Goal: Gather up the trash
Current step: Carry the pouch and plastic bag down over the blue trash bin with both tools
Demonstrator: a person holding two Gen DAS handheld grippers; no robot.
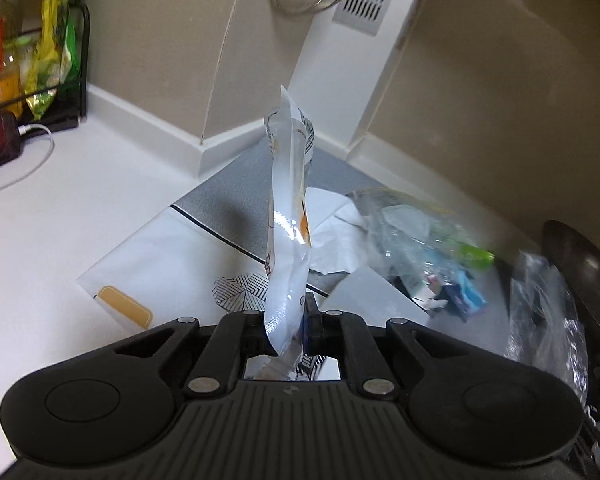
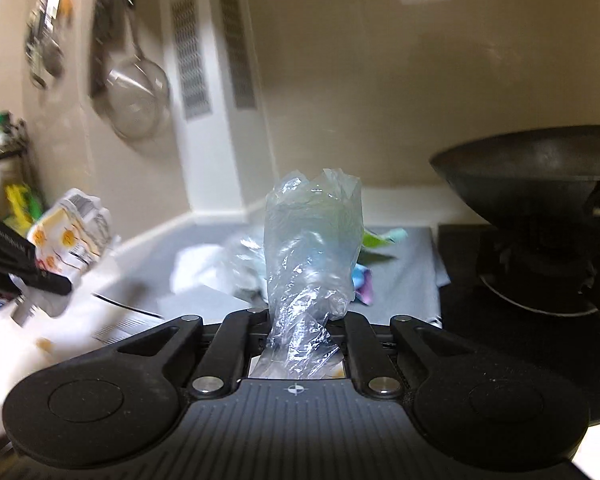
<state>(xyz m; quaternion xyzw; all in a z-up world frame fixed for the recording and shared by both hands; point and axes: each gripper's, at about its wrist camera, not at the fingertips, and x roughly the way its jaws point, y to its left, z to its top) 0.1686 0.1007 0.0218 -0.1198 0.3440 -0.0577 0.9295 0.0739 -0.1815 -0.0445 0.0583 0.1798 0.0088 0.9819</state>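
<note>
1. Holding is the work now: the left gripper (image 1: 286,320) has its jaws clamped on the lower edge of a white wrapper (image 1: 288,216), which stands up from the jaws, lifted off the counter (image 1: 60,220). Keep the squeeze steady, because the glossy film looks slippery and I judge it can slide out.
2. The right gripper (image 2: 300,320) has its jaws pressed together on the twisted part of a clear plastic bag (image 2: 312,240). The bag rises above the jaws and looks soft, so I would move it slowly and not shake it.
3. From the right wrist view, the wrapper in the left gripper (image 2: 44,276) is to the left and well apart from the bag. To put the wrapper inside, the bag mouth must first be opened; I cannot tell where the mouth is.
4. Farther on the grey mat (image 1: 220,204) lie more trash pieces: a crumpled white paper (image 1: 336,236) and a pile of clear plastic (image 1: 412,236). These are still to collect.
5. At the far right stands a black pan (image 2: 532,176); keep both grippers away from it.
</note>
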